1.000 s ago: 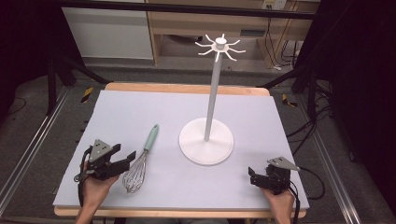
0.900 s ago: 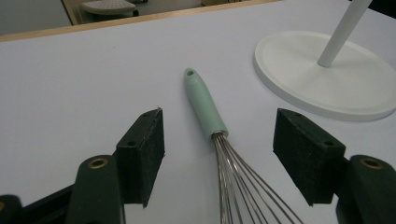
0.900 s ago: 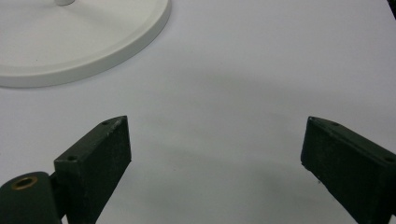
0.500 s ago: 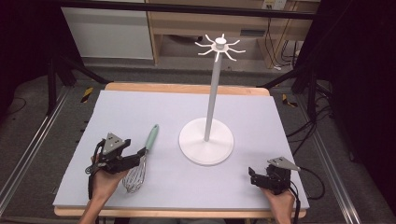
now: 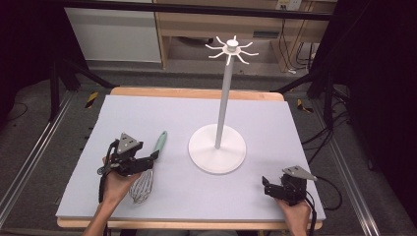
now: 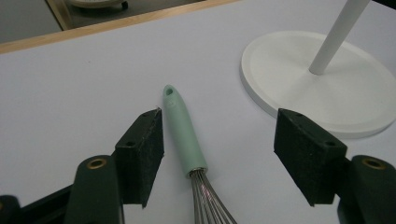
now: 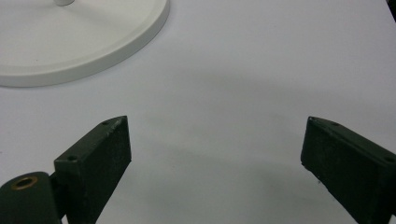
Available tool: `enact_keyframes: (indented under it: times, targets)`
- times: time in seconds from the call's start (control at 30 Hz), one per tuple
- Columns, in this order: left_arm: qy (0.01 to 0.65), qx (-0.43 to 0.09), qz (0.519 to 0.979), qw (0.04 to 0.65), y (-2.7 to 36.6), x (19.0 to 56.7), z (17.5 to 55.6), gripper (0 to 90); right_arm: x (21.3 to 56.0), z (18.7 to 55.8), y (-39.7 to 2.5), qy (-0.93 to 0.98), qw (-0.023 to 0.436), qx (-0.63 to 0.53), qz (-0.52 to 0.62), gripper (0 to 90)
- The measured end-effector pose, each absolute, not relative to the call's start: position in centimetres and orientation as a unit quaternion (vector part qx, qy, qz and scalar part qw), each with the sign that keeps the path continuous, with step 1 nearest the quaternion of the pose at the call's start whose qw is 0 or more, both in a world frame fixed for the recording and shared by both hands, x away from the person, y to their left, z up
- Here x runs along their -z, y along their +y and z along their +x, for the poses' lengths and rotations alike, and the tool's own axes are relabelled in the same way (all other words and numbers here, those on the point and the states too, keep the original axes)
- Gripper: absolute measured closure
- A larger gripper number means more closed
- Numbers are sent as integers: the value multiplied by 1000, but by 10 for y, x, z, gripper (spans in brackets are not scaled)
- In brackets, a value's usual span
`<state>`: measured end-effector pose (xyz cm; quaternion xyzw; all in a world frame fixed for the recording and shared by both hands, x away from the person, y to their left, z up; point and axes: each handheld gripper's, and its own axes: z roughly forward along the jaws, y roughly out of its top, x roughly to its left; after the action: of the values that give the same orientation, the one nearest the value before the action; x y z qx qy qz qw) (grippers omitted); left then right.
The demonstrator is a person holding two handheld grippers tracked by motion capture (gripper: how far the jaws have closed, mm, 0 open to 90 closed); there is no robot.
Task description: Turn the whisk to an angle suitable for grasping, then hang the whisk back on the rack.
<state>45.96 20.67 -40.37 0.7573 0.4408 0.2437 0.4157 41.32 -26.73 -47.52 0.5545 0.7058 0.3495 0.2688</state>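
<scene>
High view: I see one whisk (image 5: 147, 167) on the counter (image 5: 196, 118), between my left tool's (image 6: 217, 158) spread jaws; one white stand (image 5: 218, 147); right tool (image 7: 215, 163) spread, empty. No readable writing.

Counter (image 5: 147, 118): pale lavender-grey sheet over a light wooden top whose edge shows at the far and near sides. Lying flat on it, one whisk (image 5: 147, 169) with mint-green handle and wire head, the handle between the left gripper's (image 5: 153, 156) spread fingers (image 6: 142, 154), nearer one than the other, eyelet end pointing away beyond their tips. Standing on it, one white stand (image 5: 217, 147) with round base and upright pole, ahead of the left fingers and to one side, well apart from the right gripper's (image 5: 265, 186) fingers (image 7: 100, 158).
</scene>
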Motion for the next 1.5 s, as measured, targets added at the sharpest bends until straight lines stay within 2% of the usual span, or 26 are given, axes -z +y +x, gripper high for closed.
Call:
enact_keyframes:
  times: [0.87,1.5]
  targets:
    - [457,-226,778,367,194,408,488,323,476,414,-267,709,266,-348,552,90]
    - [470,-205,800,310,193,426,510,403,477,415,-268,711,262,-346,553,90]
